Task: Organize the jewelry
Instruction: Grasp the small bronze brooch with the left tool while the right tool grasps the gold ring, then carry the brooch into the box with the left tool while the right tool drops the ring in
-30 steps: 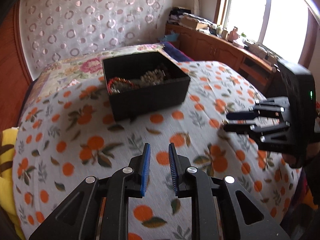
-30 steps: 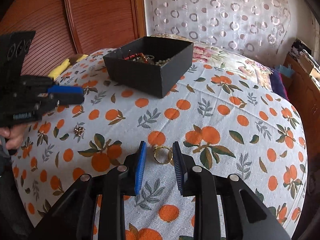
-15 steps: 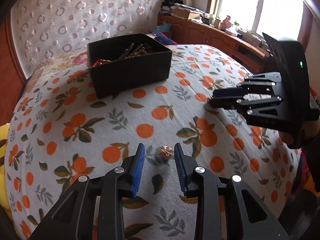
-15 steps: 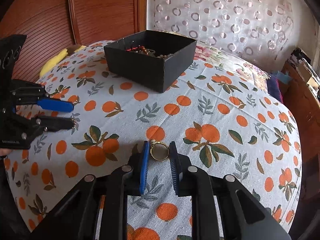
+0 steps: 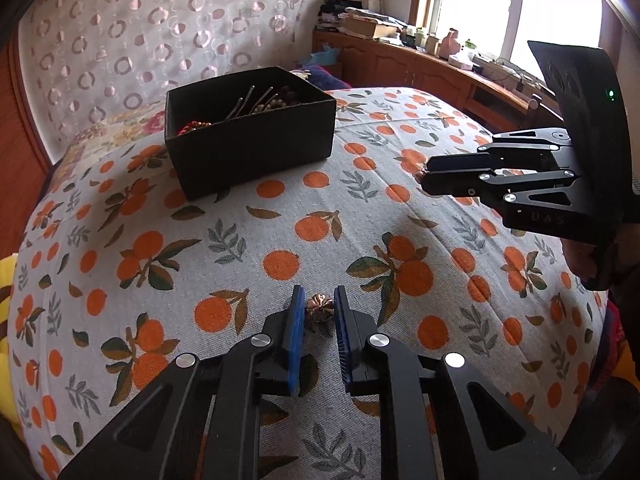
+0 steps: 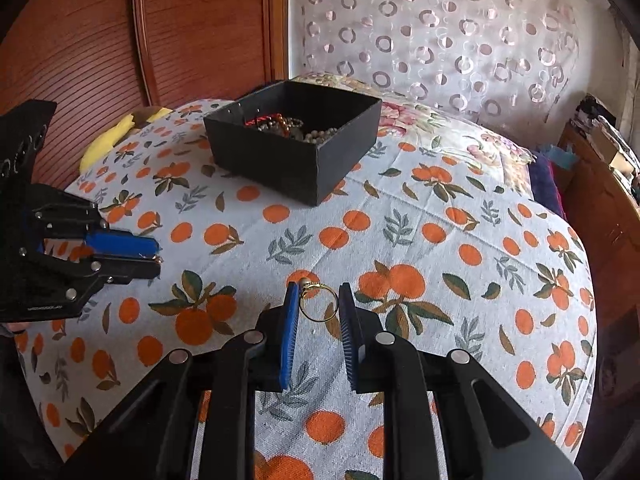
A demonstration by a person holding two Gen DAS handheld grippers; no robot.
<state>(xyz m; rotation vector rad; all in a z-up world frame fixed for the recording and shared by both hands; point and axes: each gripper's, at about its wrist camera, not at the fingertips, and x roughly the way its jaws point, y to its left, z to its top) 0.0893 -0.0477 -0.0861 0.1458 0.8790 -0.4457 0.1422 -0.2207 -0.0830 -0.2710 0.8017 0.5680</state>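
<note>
A: So, biggest first: what's on the bedspread [image 6: 420,240]?

B: One black box [image 6: 280,160], standing well beyond both tools on the orange-print cloth. It already holds several pieces: beads, something red, a few thin metal pins. I can't count them exactly.

A: And outside the box?

B: Two loose pieces, as far as I can see. One gold ring [image 6: 318,303] and one small coppery ornament [image 5: 319,307], both low at the cloth.

A: The grippers?

B: Two. The right gripper [image 6: 318,308] has its jaws parted around the ring, one pad touching its edge, the other not clearly in contact, so it isn't gripped yet. The left gripper [image 5: 318,312] brackets the ornament with jaws drawn in close on both sides; whether they actually clamp it, I can't tell.

A: Progress?

B: I'd judge it mostly done: the bulk sits in the box, and two pieces are left to grasp and carry over.
</note>
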